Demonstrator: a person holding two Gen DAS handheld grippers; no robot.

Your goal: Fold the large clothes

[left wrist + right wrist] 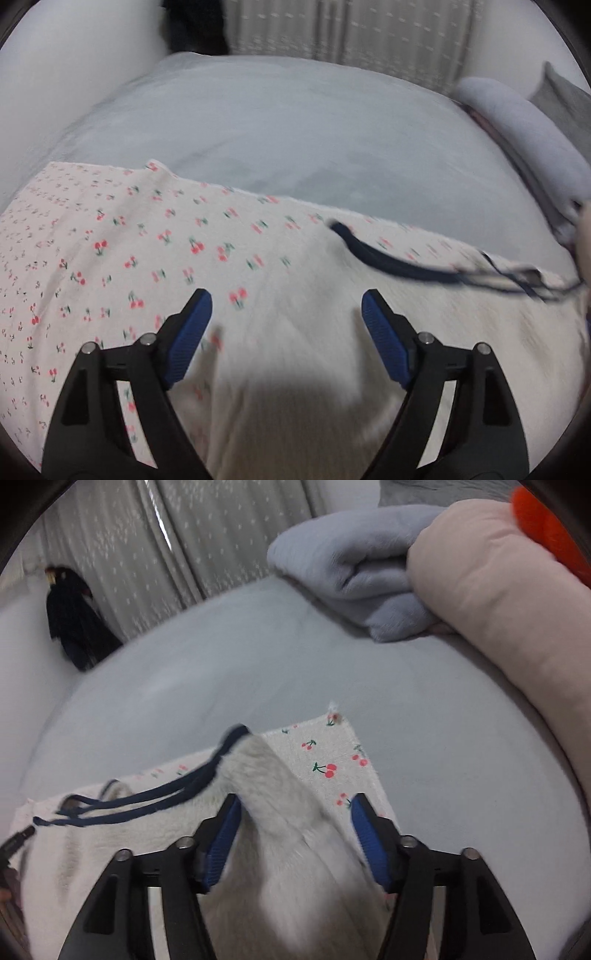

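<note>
Pale grey-blue bed (pixel 295 122) fills both views. Cherry-print garment (pixel 122 236), fleecy white lining turned up, lies flat across the near part of the bed, dark blue cords (pixel 147 797) trailing over it. Left tongs (pixel 286 314) spread above the lining, nothing between. Right tongs (pixel 293 812) spread, a fleecy fold between them, pads not pressing. Folded grey blanket (pixel 354 568) and pink bolster (pixel 491 620) sit at the far right edge. Dotted curtain (pixel 192 535) behind; dark cloth (pixel 77 620) hangs at left.
</note>
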